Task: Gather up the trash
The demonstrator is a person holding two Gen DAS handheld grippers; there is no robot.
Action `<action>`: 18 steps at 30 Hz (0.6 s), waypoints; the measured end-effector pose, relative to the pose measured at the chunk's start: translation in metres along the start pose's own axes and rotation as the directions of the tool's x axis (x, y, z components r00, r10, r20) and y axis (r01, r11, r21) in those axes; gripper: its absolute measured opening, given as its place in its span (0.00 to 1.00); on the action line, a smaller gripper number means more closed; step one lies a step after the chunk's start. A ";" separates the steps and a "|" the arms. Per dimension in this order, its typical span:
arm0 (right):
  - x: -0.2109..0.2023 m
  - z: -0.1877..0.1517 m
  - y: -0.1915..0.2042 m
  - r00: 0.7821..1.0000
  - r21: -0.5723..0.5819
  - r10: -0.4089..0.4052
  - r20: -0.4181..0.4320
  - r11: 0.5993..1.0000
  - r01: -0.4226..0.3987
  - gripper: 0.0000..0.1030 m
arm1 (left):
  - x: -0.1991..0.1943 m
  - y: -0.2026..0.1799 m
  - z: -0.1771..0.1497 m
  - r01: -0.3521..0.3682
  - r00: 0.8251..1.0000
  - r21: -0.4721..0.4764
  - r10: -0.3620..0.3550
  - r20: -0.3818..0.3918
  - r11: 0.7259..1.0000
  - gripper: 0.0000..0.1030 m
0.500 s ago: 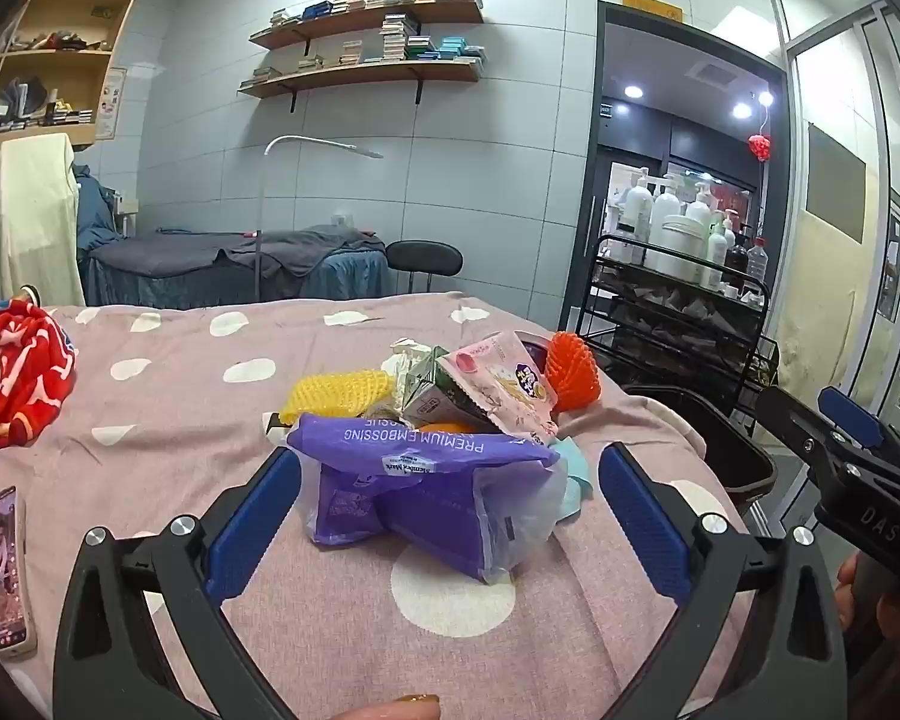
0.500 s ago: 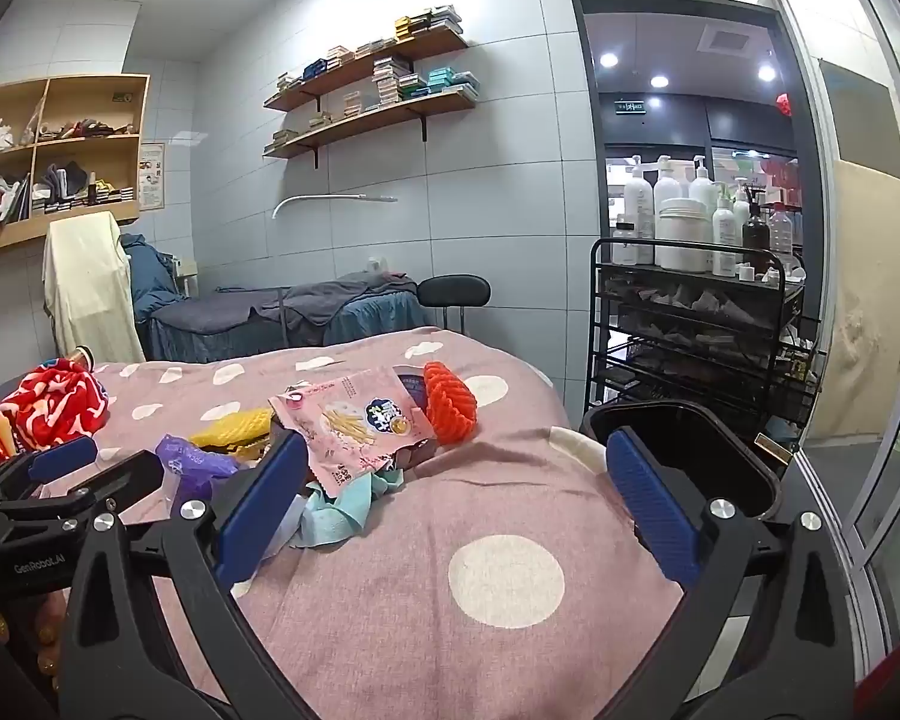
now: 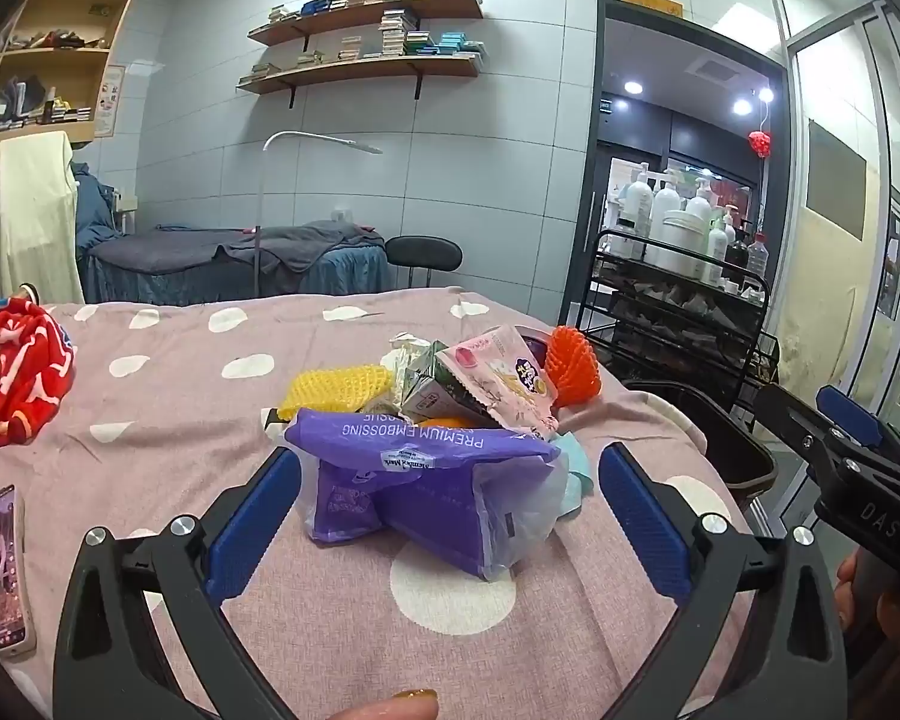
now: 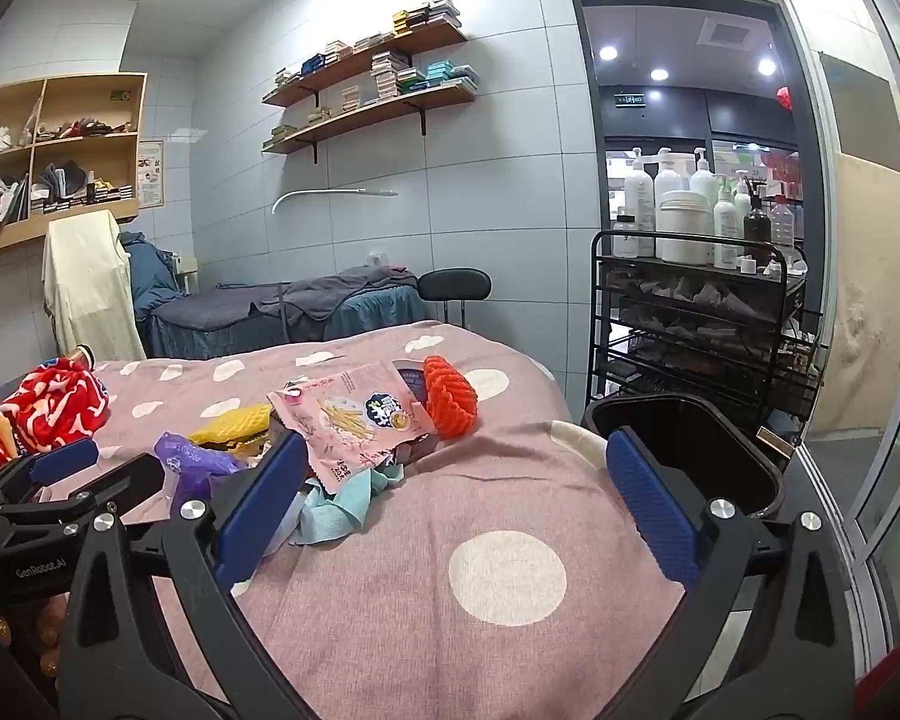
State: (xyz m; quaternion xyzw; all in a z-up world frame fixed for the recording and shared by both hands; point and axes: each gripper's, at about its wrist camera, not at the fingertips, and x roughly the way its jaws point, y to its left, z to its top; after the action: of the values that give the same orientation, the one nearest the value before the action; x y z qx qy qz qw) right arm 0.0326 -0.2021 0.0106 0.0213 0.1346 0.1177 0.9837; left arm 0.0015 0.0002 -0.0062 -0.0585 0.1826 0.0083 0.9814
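Left wrist view: the left claw (image 3: 450, 516) is spread wide, its 2 blue pads on either side of a purple plastic pack (image 3: 426, 486) printed "PREMIUM EMBOSSING" — neither pad touches it. The pack lies at the near edge of a trash heap on the pink spotted bed cover (image 3: 210, 420). Behind it sit a yellow foam net (image 3: 336, 387), a small drink carton (image 3: 435, 387), a pink snack wrapper (image 3: 504, 378) and an orange foam net (image 3: 573, 375); something orange under the carton is mostly hidden. A light blue scrap (image 3: 576, 474) pokes out at the pack's right. A phone (image 3: 3, 564) lies at the left edge, partly cut off, near a red patterned cloth (image 3: 15, 381).

In the right wrist view, the right claw (image 4: 456, 507) is also released and holds nothing; its left pad covers part of the heap. A black bin (image 4: 690, 444) stands just off the bed's right corner, its inside too dark to read.
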 end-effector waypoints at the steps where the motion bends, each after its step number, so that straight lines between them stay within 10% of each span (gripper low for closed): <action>1: 0.000 0.000 0.000 1.000 0.000 -0.001 -0.002 1.000 0.001 0.96 | 0.002 -0.001 0.000 -0.002 1.000 0.002 0.002 0.000 1.000 0.95; 18: 0.004 -0.001 0.002 1.000 0.001 0.000 -0.005 1.000 0.000 0.96 | 0.001 -0.001 0.000 -0.002 1.000 0.000 0.002 0.000 1.000 0.95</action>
State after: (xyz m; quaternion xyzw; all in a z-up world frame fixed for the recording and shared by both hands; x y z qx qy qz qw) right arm 0.0357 -0.1992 0.0090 0.0214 0.1369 0.1178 0.9833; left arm 0.0025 -0.0007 -0.0069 -0.0581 0.1829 0.0091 0.9814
